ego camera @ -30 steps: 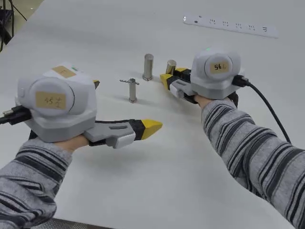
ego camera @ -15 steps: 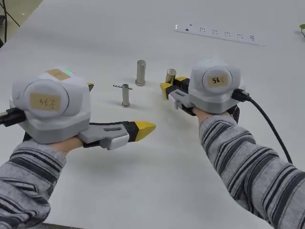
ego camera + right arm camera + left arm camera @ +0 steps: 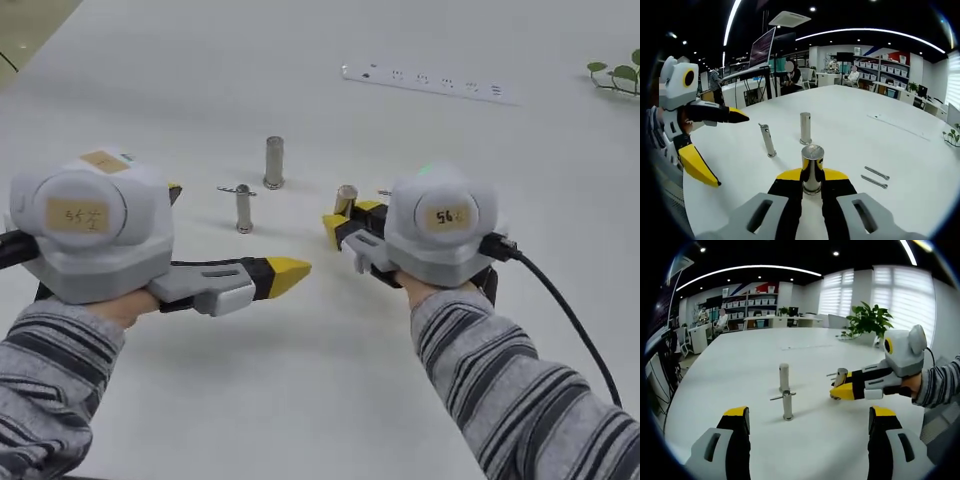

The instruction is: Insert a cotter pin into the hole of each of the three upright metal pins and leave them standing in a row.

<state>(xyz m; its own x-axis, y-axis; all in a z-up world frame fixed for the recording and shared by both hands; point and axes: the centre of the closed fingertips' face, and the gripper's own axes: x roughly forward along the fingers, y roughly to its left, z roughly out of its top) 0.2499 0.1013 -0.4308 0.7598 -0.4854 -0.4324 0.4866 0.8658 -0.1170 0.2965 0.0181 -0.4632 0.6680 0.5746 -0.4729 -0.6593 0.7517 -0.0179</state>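
Note:
Three metal pins are on the white table. A bare pin [image 3: 273, 162] stands upright at the back. In front of it stands a pin [image 3: 243, 207] with a cotter pin through its hole. My right gripper [image 3: 346, 216] is shut on the third pin [image 3: 346, 198] and holds it upright [image 3: 812, 167] between its jaws. Two loose cotter pins [image 3: 875, 177] lie to the right of it. My left gripper [image 3: 240, 232] is open, near the crossed pin [image 3: 787, 405], with nothing between its fingers [image 3: 735, 422].
A white power strip [image 3: 430, 84] lies at the far side of the table [image 3: 330, 400]. A small green plant [image 3: 620, 75] sits at the far right edge. People and desks are in the room behind.
My right gripper has drawn its pin nearer to me, away from the bare upright pin. The head camera has shifted, and the left gripper holds about the same place.

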